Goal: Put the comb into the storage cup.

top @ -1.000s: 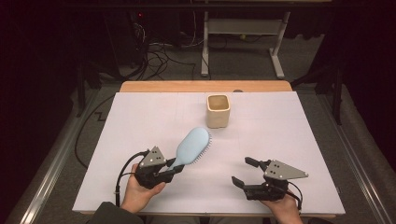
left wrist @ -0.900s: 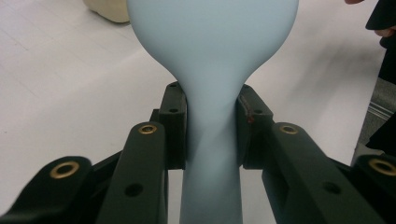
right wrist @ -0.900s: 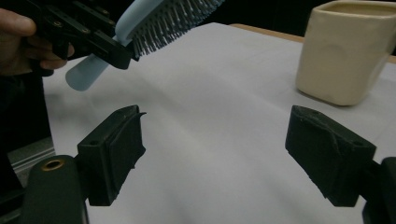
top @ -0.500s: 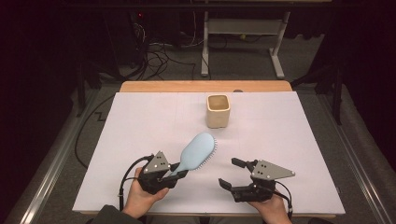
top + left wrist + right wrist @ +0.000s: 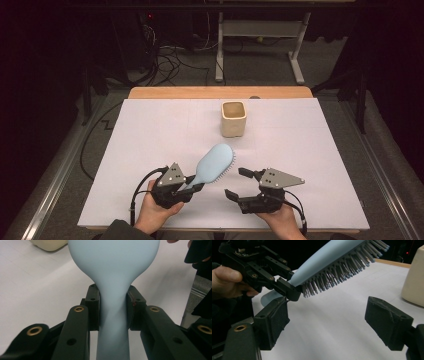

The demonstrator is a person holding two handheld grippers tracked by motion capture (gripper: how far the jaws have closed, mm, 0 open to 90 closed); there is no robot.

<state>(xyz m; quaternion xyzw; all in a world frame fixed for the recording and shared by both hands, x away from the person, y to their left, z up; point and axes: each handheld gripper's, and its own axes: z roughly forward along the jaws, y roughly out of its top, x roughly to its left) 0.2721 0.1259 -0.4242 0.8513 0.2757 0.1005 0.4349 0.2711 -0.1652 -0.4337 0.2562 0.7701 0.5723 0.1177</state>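
A light blue hairbrush (image 5: 216, 162) is held up off the white table cover (image 5: 150, 130), its head slanting up and to the right with the bristles facing right and down. My left gripper (image 5: 192, 187) is shut on its handle. In the left gripper view the pads (image 5: 93, 306) press both sides of the brush's (image 5: 113, 270) narrow neck. My right gripper (image 5: 237, 184) stands open just right of the brush, its jaws pointing left toward it. In the right gripper view the bristles (image 5: 337, 272) hang above and beyond the wide-apart pads (image 5: 274, 320), next to the left gripper (image 5: 287, 291).
A cream cup (image 5: 233, 119) stands upright at the far middle of the table and shows at the right edge as the cup (image 5: 413, 277). The table's wooden far edge (image 5: 220, 92) borders a floor with cables and a metal stand (image 5: 260, 30).
My right gripper has moved left, closer to the brush. The left gripper with the brush has hardly shifted.
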